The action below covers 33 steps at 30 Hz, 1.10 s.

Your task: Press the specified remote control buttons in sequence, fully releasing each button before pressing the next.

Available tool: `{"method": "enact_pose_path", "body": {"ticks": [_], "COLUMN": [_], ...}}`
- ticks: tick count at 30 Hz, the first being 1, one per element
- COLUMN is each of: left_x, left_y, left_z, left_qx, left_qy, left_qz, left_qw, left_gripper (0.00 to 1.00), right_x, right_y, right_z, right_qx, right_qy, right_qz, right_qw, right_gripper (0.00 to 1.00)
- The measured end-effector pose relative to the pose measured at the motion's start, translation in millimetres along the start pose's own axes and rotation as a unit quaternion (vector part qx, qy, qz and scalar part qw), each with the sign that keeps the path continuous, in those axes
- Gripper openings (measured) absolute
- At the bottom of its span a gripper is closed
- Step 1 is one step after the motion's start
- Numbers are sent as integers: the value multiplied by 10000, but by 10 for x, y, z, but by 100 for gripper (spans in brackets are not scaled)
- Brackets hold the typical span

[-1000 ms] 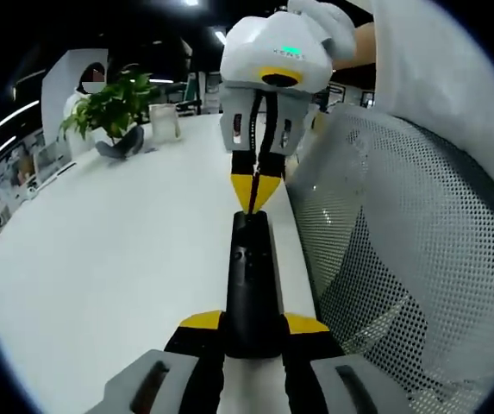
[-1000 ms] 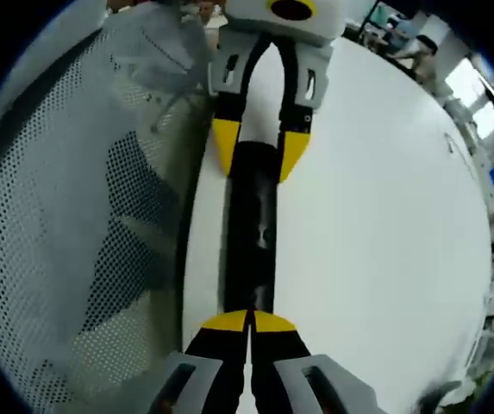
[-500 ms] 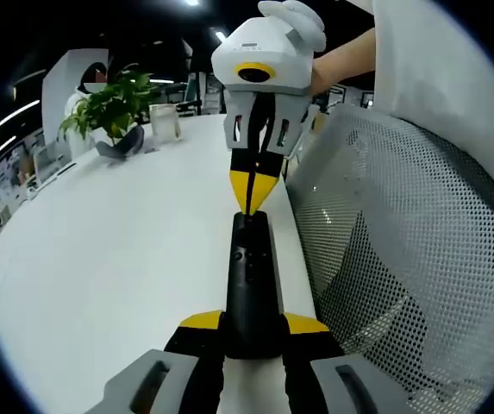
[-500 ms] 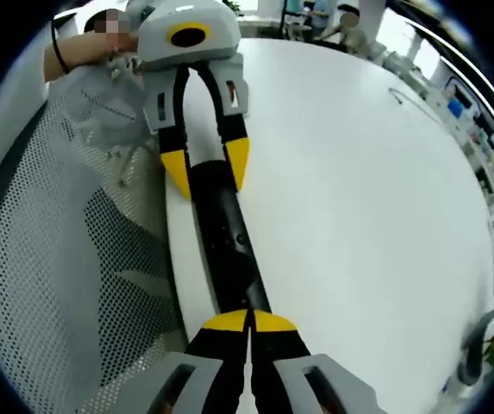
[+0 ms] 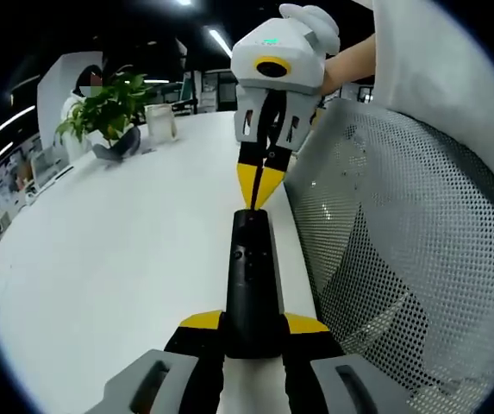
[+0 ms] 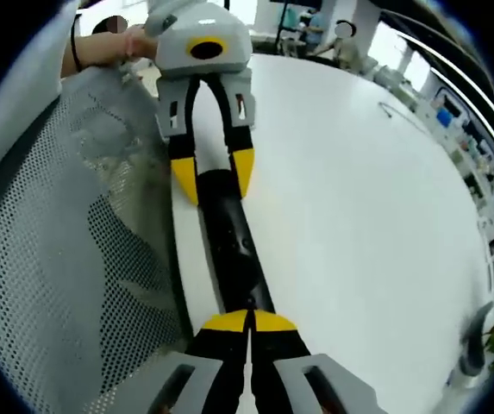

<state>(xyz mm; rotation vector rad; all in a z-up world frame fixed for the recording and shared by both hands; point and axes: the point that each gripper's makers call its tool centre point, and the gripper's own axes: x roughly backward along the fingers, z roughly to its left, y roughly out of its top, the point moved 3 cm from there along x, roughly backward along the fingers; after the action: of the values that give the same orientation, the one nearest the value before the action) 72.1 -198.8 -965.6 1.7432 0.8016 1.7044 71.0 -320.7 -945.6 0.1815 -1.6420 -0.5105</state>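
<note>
Remote control (image 5: 251,285), centre frame: judged light, rigid, slick plastic. Clamped by left gripper (image 5: 253,326) at near end; right gripper (image 5: 258,188) jaws closed, empty, above far end.

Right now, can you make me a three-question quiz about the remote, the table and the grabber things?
1. Where does the remote lie?
A. along the edge of the table, next to the mesh chair
B. in the middle of the table
C. beside the plant

2. What colour are the tips of the gripper fingers?
A. red
B. yellow
C. green

3. How is the right gripper?
A. wide open
B. clamped around a cup
C. shut, tips together at the remote's far end

Answers:
1 A: the left gripper view shows the black remote along the white table's edge by the chair.
2 B: every tip is yellow.
3 C: its two tips meet there, while the left gripper clamps the remote's near end.
</note>
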Motion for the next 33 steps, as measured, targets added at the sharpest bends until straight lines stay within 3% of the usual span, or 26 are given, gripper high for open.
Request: {"method": "enact_pose_path", "body": {"ticks": [6,10,22,24,29,31,33], "left_x": [0,-1,-1,-1,0,0,0], "left_y": [0,-1,2,2,4,5,4], "left_z": [-3,-3,-3,-4,-6,-6,-5], "left_qx": [6,12,35,26,35,32,33], "left_qy": [4,3,-13,-8,-3,-3,-1], "left_qz": [7,7,14,19,10,11,13], "left_qw": [10000,10000,10000,10000,10000,10000,10000], "left_gripper": [24,24,24,24,24,24,24], "right_x": [-37,-87,-113,-111,-89,-83,-92], "right_y": [81,67,81,67,64,128,185], "right_z": [-6,10,14,9,-8,-5,41], "right_qx": [-24,279,629,556,-310,-277,-106], "right_qy": [137,146,129,67,132,78,147], "right_qz": [-80,10,355,337,-28,-233,-238], "right_qw": [9999,9995,9973,9979,9994,9993,9996], "right_gripper": [0,0,0,0,0,0,0]}}
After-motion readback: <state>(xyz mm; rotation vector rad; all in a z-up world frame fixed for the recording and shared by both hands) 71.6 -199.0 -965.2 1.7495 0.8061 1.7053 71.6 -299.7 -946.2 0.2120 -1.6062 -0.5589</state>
